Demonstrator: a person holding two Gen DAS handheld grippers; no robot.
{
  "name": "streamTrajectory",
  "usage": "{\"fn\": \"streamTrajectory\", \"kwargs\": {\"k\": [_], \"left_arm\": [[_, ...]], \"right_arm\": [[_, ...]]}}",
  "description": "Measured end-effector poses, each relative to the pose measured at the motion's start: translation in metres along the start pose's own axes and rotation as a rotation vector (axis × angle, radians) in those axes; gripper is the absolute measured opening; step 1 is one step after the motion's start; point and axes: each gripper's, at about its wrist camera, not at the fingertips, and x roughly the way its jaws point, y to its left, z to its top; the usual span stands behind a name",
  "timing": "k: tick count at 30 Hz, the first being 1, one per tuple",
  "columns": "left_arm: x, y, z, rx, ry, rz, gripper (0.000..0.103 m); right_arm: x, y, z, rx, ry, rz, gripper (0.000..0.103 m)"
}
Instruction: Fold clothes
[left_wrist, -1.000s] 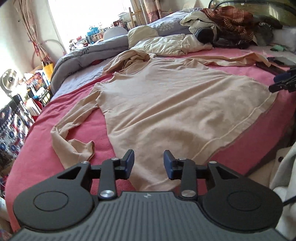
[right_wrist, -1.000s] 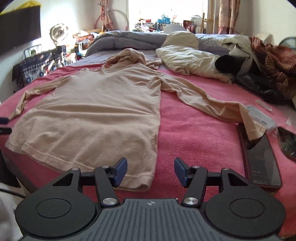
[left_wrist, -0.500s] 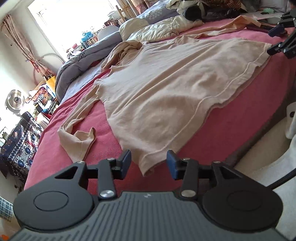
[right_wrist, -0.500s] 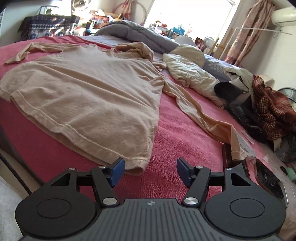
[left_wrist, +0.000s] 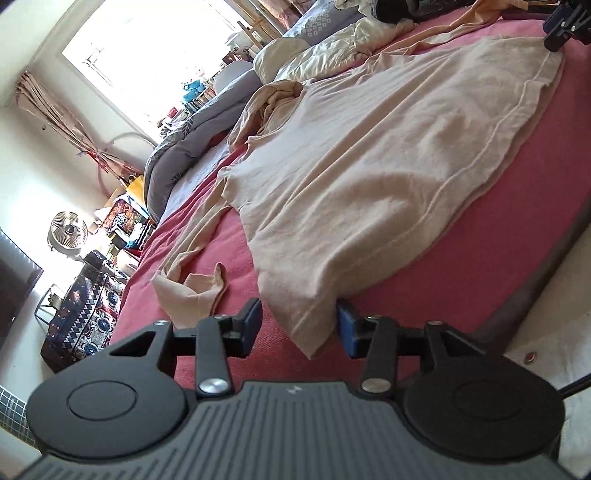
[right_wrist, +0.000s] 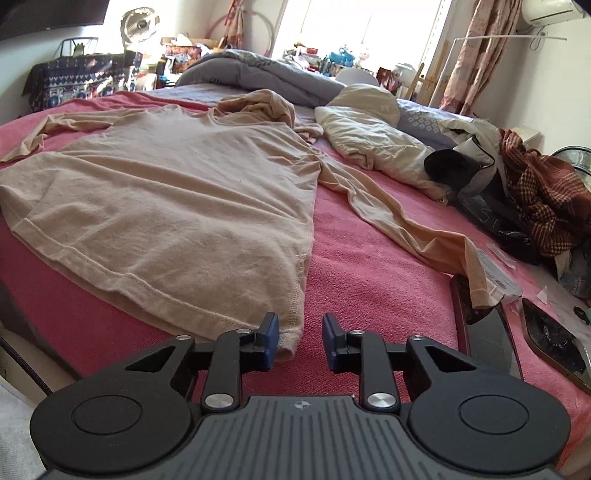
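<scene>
A beige long-sleeved shirt lies spread flat on the pink bedspread, hood end away from me. My left gripper is open, and the shirt's near left hem corner lies between its blue pads. The same shirt fills the right wrist view. My right gripper is open but narrower, with the right hem corner against its left pad. The right gripper also shows at the far hem in the left view.
A crumpled sleeve lies left of the shirt. The other sleeve runs right toward a dark phone and a second phone. Cream bedding, a grey duvet and piled clothes lie beyond.
Both grippers have dropped low and come forward to the shirt's hem corners. The right gripper's fingers have narrowed.
</scene>
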Motion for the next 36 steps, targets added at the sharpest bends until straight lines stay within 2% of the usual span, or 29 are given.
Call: {"fn": "streamTrajectory", "kwargs": {"k": [2,7,9,11,15,20,25,30,33,36], "left_arm": [[0.000,0.001,0.000,0.015,-0.006,-0.003,0.051],[-0.004,0.010,-0.001,0.012,-0.013,-0.001,0.050],[-0.004,0.010,-0.003,0.027,-0.016,0.005,0.050],[-0.002,0.009,-0.005,0.063,-0.017,0.007,0.050],[-0.003,0.009,-0.005,0.123,-0.033,0.008,0.050],[-0.001,0.017,-0.006,0.117,-0.027,0.015,0.050],[0.001,0.027,-0.010,0.085,-0.001,0.025,0.051],[0.002,0.038,-0.017,0.060,0.032,0.053,0.051],[-0.004,0.038,-0.016,0.058,0.017,0.037,0.051],[-0.010,0.033,-0.009,0.051,-0.017,0.003,0.051]], "right_arm": [[-0.001,0.002,0.000,-0.016,0.002,0.001,0.020],[-0.011,0.006,-0.004,-0.126,0.000,0.001,0.021],[-0.012,0.011,-0.007,-0.211,-0.009,0.000,0.028],[-0.010,0.020,-0.010,-0.323,-0.023,-0.010,0.040],[-0.006,0.038,-0.015,-0.548,-0.053,-0.030,0.053],[-0.001,0.057,-0.020,-0.806,-0.086,-0.056,0.055],[0.000,0.060,-0.025,-0.870,-0.134,-0.105,0.059],[0.005,0.064,-0.044,-1.034,-0.198,-0.171,0.059],[0.008,0.068,-0.058,-1.141,-0.219,-0.175,0.059],[0.010,0.069,-0.058,-1.127,-0.255,-0.201,0.059]]}}
